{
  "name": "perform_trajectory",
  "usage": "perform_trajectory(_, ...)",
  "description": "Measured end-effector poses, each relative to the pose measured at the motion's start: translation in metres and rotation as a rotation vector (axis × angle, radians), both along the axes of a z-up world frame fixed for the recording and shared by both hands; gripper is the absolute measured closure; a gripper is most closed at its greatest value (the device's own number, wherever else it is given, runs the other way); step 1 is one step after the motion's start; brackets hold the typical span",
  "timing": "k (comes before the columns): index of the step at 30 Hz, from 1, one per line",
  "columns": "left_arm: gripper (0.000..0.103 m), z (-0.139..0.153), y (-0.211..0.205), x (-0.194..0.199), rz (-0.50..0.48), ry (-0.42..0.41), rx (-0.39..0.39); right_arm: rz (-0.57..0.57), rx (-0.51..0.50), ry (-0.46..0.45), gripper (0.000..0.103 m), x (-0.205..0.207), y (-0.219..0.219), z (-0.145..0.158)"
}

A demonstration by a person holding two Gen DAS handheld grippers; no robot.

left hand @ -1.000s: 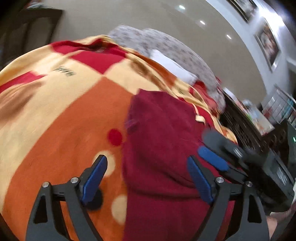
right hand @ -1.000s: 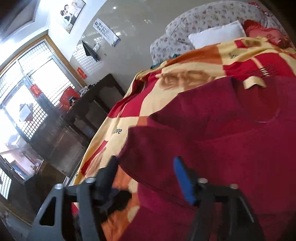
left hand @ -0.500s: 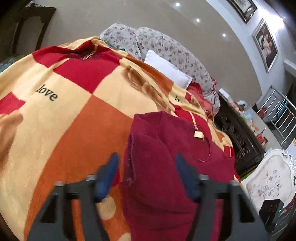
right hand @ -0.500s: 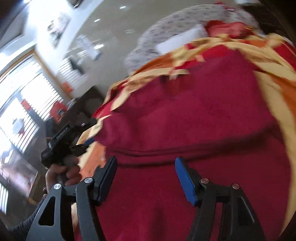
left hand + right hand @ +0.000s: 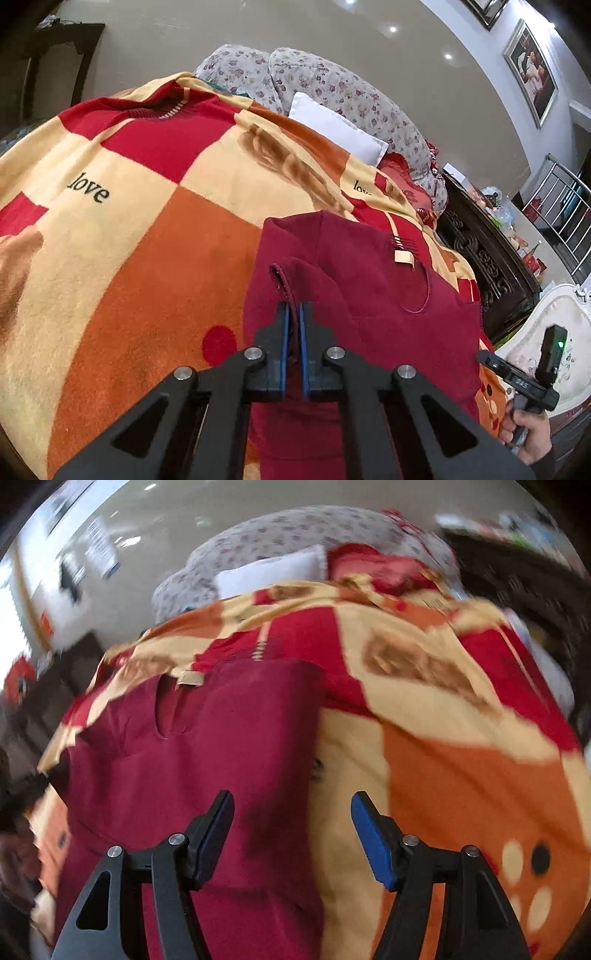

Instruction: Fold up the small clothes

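The maroon knit top [image 5: 373,295] lay flat on the patchwork "love" blanket [image 5: 155,236], neck end toward the white pillow [image 5: 338,129]. My left gripper [image 5: 291,332] had just snapped shut on its folded sleeve hem. Right gripper [image 5: 291,834] was wide open w/ nothing in it, over the top's other edge. Fabric looked soft, light, floppy imo, so best grabbed at hems/corners.

Garment [image 5: 369,314]: dark red, tan label. Blanket [image 5: 129,221]: checked in red, orange and cream, "love" printed in black. Upper-centre quilt [image 5: 332,85]: grey floral. Pillow [image 5: 336,129]: white. Pads [image 5: 373,834]: blue.
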State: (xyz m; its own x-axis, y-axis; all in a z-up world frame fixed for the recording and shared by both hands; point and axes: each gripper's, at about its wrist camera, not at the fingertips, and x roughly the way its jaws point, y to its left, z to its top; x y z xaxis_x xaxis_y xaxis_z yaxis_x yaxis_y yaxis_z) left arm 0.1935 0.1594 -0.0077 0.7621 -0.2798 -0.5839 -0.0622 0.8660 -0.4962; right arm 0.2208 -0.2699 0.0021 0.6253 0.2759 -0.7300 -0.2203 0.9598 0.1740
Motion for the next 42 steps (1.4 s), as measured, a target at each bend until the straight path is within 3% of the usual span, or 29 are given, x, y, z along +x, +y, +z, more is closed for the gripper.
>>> perform_trajectory(2,0.098,0.001,-0.002,-0.001,-0.003,0.000,0.006,0.017,-0.075,0.018,0.035,0.011,0.016,-0.005)
perform_trajectory(3,0.098,0.003,-0.002,-0.002,0.001,-0.003,0.011,-0.002,-0.113,0.036,0.043,0.015,0.019,-0.011)
perform_trajectory(4,0.098,0.005,-0.002,-0.004,0.003,-0.010,0.014,-0.004,-0.117,0.044,0.076,0.014,0.021,-0.015)
perform_trajectory(5,0.098,0.008,-0.002,-0.006,0.000,-0.018,0.013,0.011,-0.095,0.054,0.090,0.014,0.023,-0.017)
perform_trajectory(6,0.098,0.010,-0.002,-0.007,-0.003,-0.026,0.009,0.005,-0.099,0.027,0.092,0.010,0.023,-0.014)
perform_trajectory(12,0.098,0.015,-0.018,-0.003,-0.041,-0.041,-0.009,-0.065,-0.023,-0.006,0.096,0.000,-0.014,0.005)
perform_trajectory(14,0.098,0.008,-0.024,0.001,-0.048,-0.025,-0.007,-0.116,0.023,0.017,0.102,0.000,-0.038,0.003)
perform_trajectory(17,0.098,-0.007,-0.026,0.005,-0.032,0.014,0.010,-0.176,0.124,0.085,0.102,0.006,-0.073,-0.015)
perform_trajectory(20,0.098,-0.018,-0.018,0.004,0.006,0.036,0.034,-0.237,0.070,0.069,0.101,-0.005,-0.086,-0.019)
perform_trajectory(23,0.097,-0.024,-0.011,0.004,0.027,0.056,0.039,-0.154,0.082,-0.020,0.101,-0.018,-0.068,0.002)
perform_trajectory(25,0.095,-0.023,-0.008,0.002,0.052,0.057,0.045,-0.039,0.057,-0.066,0.101,-0.023,-0.035,0.017)
perform_trajectory(29,0.094,0.000,-0.014,-0.014,0.097,-0.001,0.134,0.128,-0.049,-0.049,0.101,-0.022,0.015,0.010)
perform_trajectory(31,0.094,0.015,-0.020,-0.022,0.103,-0.058,0.173,0.075,-0.142,0.006,0.100,-0.011,0.014,-0.011)
perform_trajectory(32,0.087,0.021,-0.026,-0.024,0.094,-0.084,0.187,0.042,-0.146,0.048,0.100,-0.006,0.007,-0.024)
perform_trajectory(34,0.068,0.026,-0.038,-0.022,0.057,-0.109,0.199,0.022,-0.033,0.044,0.100,-0.006,-0.007,-0.030)
perform_trajectory(36,0.062,0.021,-0.051,-0.015,-0.016,-0.104,0.185,0.011,-0.031,0.041,0.100,-0.009,-0.007,-0.030)
perform_trajectory(39,0.062,-0.006,-0.054,0.005,0.012,-0.006,0.248,0.017,-0.095,0.015,0.099,-0.015,0.004,-0.029)
perform_trajectory(41,0.064,-0.030,-0.045,0.016,0.035,0.073,0.237,0.023,-0.123,0.000,0.098,-0.016,0.010,-0.031)
perform_trajectory(42,0.064,-0.035,-0.045,0.017,0.039,0.074,0.249,0.032,-0.139,-0.010,0.097,-0.018,0.012,-0.032)
